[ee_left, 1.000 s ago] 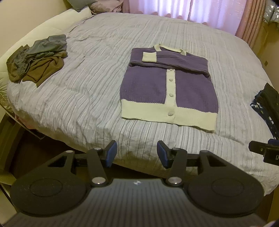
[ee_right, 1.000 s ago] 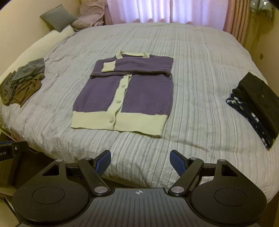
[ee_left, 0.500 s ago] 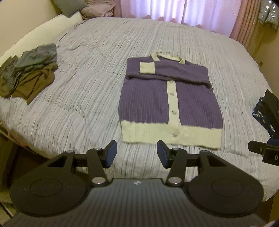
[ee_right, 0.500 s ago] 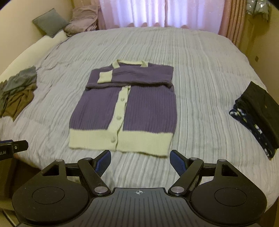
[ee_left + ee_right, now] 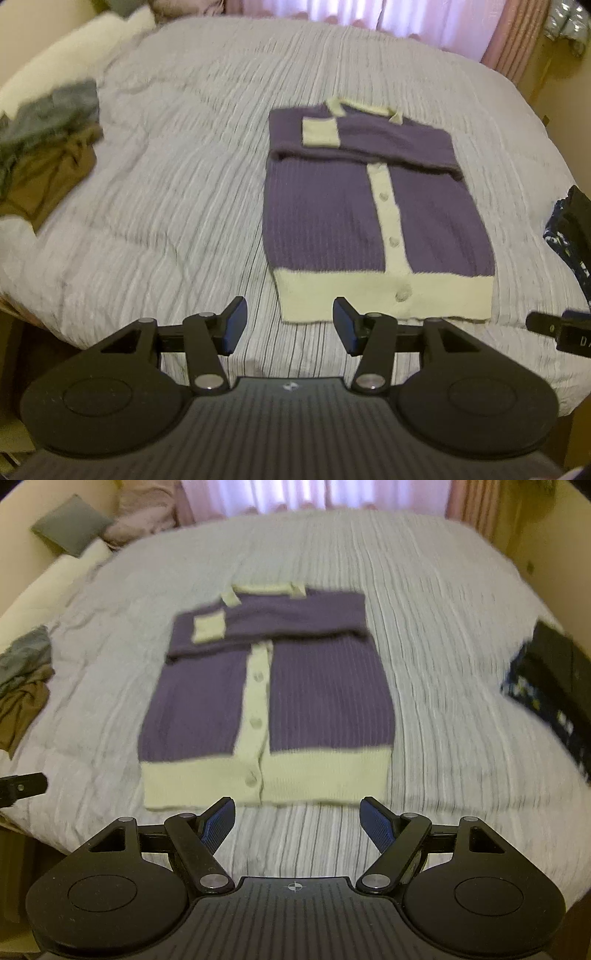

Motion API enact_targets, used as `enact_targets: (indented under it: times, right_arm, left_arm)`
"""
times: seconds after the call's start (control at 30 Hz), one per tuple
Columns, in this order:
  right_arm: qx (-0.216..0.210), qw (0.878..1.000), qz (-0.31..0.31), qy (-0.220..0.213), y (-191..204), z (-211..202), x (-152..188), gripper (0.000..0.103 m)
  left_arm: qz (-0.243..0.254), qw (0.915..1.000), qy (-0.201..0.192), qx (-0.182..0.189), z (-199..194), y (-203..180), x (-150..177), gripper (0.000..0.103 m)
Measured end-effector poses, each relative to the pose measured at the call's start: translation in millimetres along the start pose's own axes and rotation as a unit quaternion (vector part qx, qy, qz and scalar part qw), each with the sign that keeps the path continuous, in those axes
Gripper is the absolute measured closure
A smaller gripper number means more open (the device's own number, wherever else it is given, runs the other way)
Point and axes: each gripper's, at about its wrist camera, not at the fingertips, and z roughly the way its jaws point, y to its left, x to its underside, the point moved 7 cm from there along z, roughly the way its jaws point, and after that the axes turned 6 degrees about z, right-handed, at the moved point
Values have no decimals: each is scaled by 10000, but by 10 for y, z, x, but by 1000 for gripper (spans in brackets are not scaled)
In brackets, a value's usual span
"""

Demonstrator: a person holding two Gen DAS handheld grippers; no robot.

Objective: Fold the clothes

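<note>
- A big bed (image 5: 177, 177) with a striped grey cover fills the room, with pink curtains (image 5: 314, 494) along the top of the frame.
- At the left edge of the left wrist view lies a loose heap of grey and brown clothes (image 5: 48, 147), well away from both claws.
- The left gripper (image 5: 290, 328) sits at the bottom middle of its view. Its jaws are spread apart and nothing is between them.
- The purple cardigan (image 5: 369, 206) lies flat, up and a little to the right of that claw. Its cream bottom band (image 5: 384, 299) is the part nearest the claw, just beyond the tips.
- The cardigan runs long-ways from the bottom of the frame to the top, with the collar far away. A sleeve seems to be folded across the chest, but the picture is blurry there.
- The right gripper (image 5: 297, 823) is spread even wider and is empty too. Here the band (image 5: 266, 779) lies straight ahead, just past the tips.
- Each claw faces its own end of the band, so I think both are equally near.
- At the right edge sits a dark folded pile (image 5: 554, 679).
</note>
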Motion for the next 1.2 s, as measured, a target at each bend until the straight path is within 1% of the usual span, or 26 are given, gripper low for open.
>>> enact_targets:
  times: [0.1,0.23,0.33,0.4,0.5,0.57,0.63,0.73,0.87,0.93,1.07,1.13,1.2]
  right_arm:
    - [62,9994,214,257,-149,214,115,26]
    - [72,9981,432,429,-379,496,224,26]
    - [-25,9967,645,492,-554,740,227,26]
    - [-60,9956,815,467,-677,924,183,26]
    - [86,9929,1090,459,-884,1240,142,26]
    - [151,9905,1289,465,-1029,1450,117,26]
    - [15,9873,1517,481,-1177,1631,74,26]
    - [-321,9815,1859,330,-1406,1787,-70,26]
    - [-841,9696,2297,98,-1711,1953,-293,26]
    - [-1219,9623,2426,184,-1826,2068,-379,26]
    - [-1910,9516,2344,555,-1972,2284,-403,26]
    - [-2318,9426,2294,713,-2021,2295,-418,26]
    - [-2620,9337,2294,835,-2082,2298,-442,26]
  left_arm:
    - [-245,9994,137,225,244,146,93,56]
    - [-557,9970,246,470,585,308,181,57]
    - [-822,9940,291,663,896,385,201,57]
    - [-1052,9903,356,841,1152,410,206,57]
    - [-1473,9819,517,1072,1600,455,219,57]
    - [-1766,9759,522,1169,1840,492,200,58]
    - [-2042,9698,467,1251,2036,532,165,58]
    - [-2387,9610,244,1372,2229,592,73,58]
    - [-2626,9505,87,1657,2430,643,-19,58]
    - [-2659,9457,60,1869,2507,625,-37,59]
    - [-2728,9342,91,2297,2599,571,-24,59]
    - [-2700,9313,100,2445,2612,549,-11,59]
    - [-2697,9295,112,2515,2637,546,-13,60]
